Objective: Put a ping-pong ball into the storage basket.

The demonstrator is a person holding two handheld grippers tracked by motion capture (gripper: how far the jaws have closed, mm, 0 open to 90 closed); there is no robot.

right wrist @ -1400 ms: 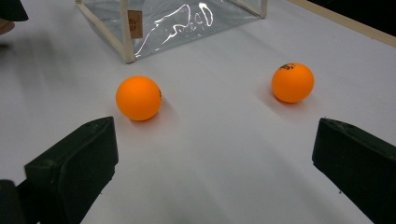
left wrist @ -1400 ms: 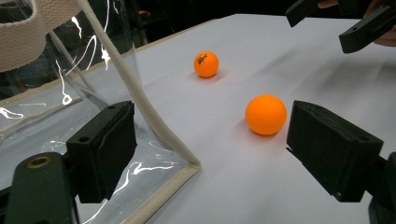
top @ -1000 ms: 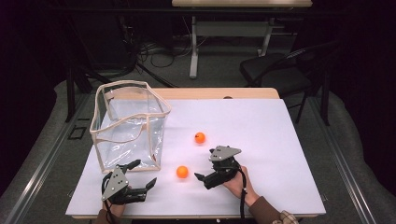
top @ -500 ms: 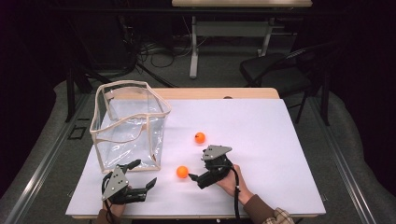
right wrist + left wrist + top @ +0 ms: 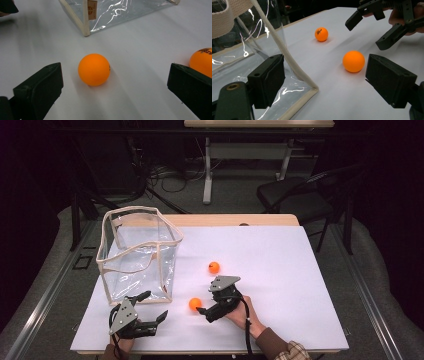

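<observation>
Table [image 5: 300, 285], white-topped, looks the same as a second ago, and the clear bag [image 5: 137, 252] with its cream trim stands where it stood, upright at the left with its mouth open. What has changed is my right gripper [image 5: 202, 310]: it has slid left across the table toward the near ball [image 5: 195, 304], and its tips now sit just beside that ball. My left gripper [image 5: 152, 307] has not moved; it rests at the near left edge, just in front of the bag's near corner.

I see the right gripper's jaws spread wide in its own view, the near ball [image 5: 94, 69] lying on the table between and just ahead of them, touched by neither. The far ball [image 5: 203, 61] peeks past the right-hand jaw there. The left gripper's jaws stand wide apart too, holding nothing; in its view one jaw is right beside the bag's corner seam [image 5: 299, 72], though I cannot tell if it touches.

My right hand [image 5: 242, 312] lies low on the table, wrist angled in from the bottom right, gripper pointing left. The far ball [image 5: 214, 267] sits apart, further up the table, right of the bag.
</observation>
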